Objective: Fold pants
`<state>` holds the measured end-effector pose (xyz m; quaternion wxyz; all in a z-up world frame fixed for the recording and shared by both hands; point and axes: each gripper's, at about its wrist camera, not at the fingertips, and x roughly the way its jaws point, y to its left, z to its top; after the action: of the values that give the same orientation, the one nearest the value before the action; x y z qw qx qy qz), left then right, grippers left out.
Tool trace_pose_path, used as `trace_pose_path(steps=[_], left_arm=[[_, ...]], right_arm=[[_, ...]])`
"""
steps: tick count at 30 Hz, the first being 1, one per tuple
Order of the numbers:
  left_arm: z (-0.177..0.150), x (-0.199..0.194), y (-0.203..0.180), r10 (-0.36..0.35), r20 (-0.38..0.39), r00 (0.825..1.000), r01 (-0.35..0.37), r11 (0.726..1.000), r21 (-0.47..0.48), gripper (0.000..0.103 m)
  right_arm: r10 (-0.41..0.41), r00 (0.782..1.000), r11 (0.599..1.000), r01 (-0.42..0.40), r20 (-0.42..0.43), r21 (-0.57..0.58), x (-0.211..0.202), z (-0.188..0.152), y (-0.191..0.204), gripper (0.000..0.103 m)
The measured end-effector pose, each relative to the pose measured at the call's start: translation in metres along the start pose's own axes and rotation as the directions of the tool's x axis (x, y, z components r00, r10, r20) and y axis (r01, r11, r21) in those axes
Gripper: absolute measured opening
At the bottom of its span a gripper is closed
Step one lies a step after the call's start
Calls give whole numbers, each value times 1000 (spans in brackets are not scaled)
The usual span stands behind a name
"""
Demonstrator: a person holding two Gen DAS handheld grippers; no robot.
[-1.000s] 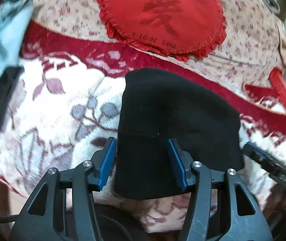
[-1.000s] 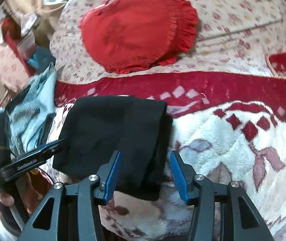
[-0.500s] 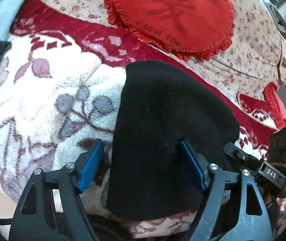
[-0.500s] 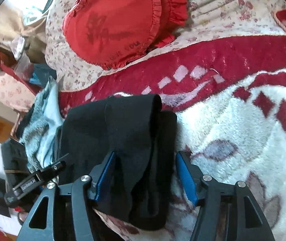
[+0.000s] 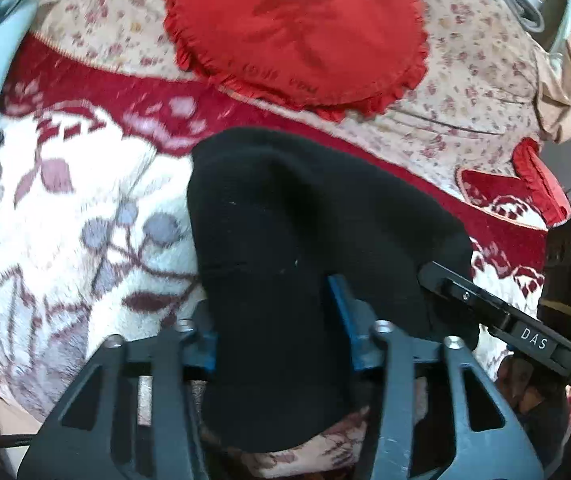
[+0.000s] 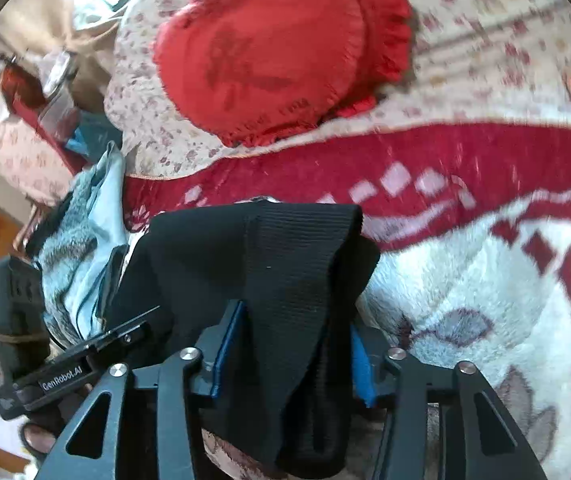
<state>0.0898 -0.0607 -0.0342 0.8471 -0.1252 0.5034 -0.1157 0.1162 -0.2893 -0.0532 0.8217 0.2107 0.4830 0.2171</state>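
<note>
Left gripper (image 5: 277,320) jaws have just been closing and now pinch the near edge of the black pants (image 5: 285,240). Right gripper (image 6: 289,348) has closed likewise on the ribbed end. Pants lie as a compact bundle on the patterned blanket (image 6: 485,300), below the red cushion (image 5: 297,32). Folding appears well advanced; a further fold or final placement likely remains.
</note>
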Motion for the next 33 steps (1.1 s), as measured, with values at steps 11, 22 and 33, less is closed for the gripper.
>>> trace_pose_path(steps=[11, 22, 33], left_arm=[[53, 8, -10, 26, 78, 997, -31, 997, 64, 42], [48, 26, 13, 105, 44, 993, -107, 994, 38, 55], [37, 23, -5, 213, 96, 972, -222, 970, 102, 55]], right_arm=[[-7, 995, 999, 12, 97, -50, -1, 60, 12, 44], [-200, 978, 976, 205, 65, -79, 7, 54, -4, 49], [-184, 981, 957, 191, 54, -219, 6, 37, 41, 49]])
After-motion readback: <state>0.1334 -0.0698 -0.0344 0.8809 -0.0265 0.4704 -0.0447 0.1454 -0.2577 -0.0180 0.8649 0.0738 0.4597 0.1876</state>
